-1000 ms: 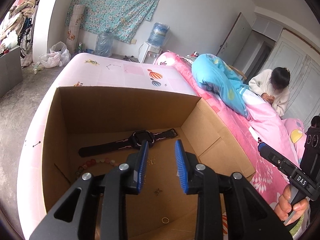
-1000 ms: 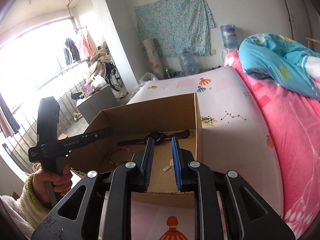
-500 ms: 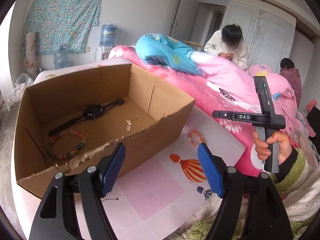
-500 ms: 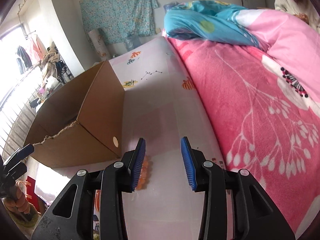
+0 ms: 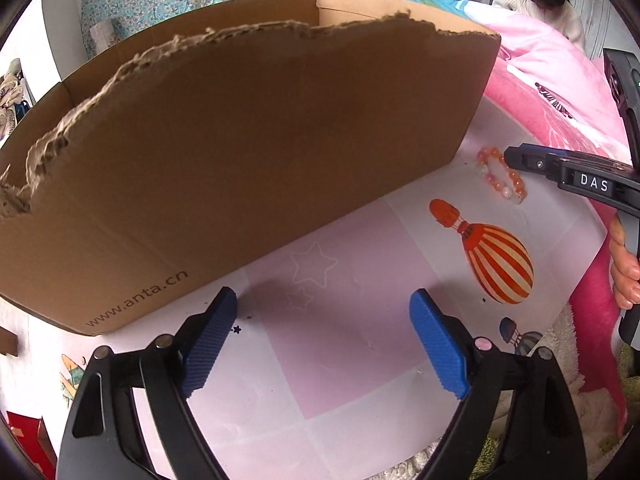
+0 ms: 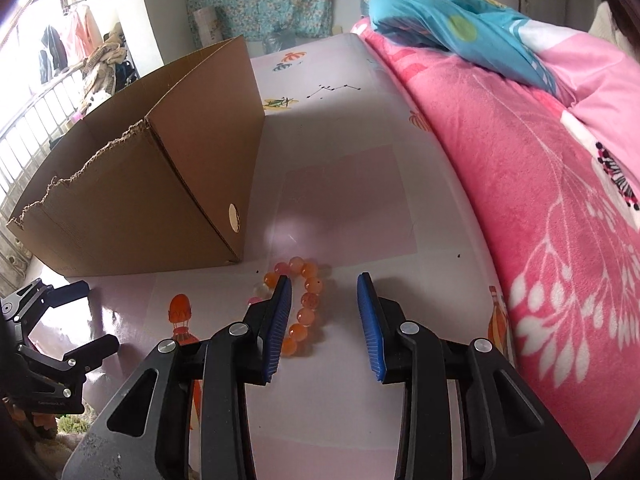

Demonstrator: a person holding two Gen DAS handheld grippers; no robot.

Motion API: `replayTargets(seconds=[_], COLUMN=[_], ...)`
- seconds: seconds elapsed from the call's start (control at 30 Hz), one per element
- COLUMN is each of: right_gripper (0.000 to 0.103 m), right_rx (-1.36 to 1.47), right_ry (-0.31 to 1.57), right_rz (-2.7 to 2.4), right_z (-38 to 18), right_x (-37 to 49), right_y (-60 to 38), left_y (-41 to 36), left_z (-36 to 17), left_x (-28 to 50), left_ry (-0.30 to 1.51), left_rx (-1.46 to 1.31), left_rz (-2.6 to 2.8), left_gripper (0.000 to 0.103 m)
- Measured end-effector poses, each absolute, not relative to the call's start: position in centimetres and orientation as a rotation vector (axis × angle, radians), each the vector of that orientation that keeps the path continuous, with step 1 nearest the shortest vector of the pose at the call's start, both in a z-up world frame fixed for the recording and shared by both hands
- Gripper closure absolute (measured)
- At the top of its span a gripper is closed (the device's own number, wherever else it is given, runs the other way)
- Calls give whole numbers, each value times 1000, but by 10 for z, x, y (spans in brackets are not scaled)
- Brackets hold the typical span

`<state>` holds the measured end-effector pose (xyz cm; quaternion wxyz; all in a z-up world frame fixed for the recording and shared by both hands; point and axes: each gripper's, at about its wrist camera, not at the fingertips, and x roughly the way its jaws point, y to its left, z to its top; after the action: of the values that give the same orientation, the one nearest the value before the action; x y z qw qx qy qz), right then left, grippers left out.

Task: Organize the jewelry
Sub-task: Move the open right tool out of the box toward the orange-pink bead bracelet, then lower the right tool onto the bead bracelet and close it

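The cardboard box (image 5: 248, 152) stands on my pink sheet (image 5: 340, 320). My left gripper (image 5: 324, 336) is opening wide over bare sheet. My right gripper (image 6: 324, 312) is closing, pads still apart, around the orange bead bracelet (image 6: 306, 300) lying beside the box's corner.

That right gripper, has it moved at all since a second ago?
Yes. The right gripper has come down from over the cardboard box to the orange bead bracelet beside the box's corner.
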<state>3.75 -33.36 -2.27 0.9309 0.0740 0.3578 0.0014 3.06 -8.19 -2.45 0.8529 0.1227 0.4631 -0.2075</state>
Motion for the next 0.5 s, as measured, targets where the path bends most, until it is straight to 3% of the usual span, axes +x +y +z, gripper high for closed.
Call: replayTargets(seconds=[0.13,0.5], right_gripper=[95,96], right_rx=[143,155], right_ry=[751,778], right_rz=[21,110], right_z=[-26,-30], right_x=[39,36], right_y=[-330,-305], left_y=[-84,-81], left_z=[-26,-28], left_x=[32,30], left_ry=[985,974], left_rx=[249,232], left_rz=[-407,-382], left_gripper=[6,6])
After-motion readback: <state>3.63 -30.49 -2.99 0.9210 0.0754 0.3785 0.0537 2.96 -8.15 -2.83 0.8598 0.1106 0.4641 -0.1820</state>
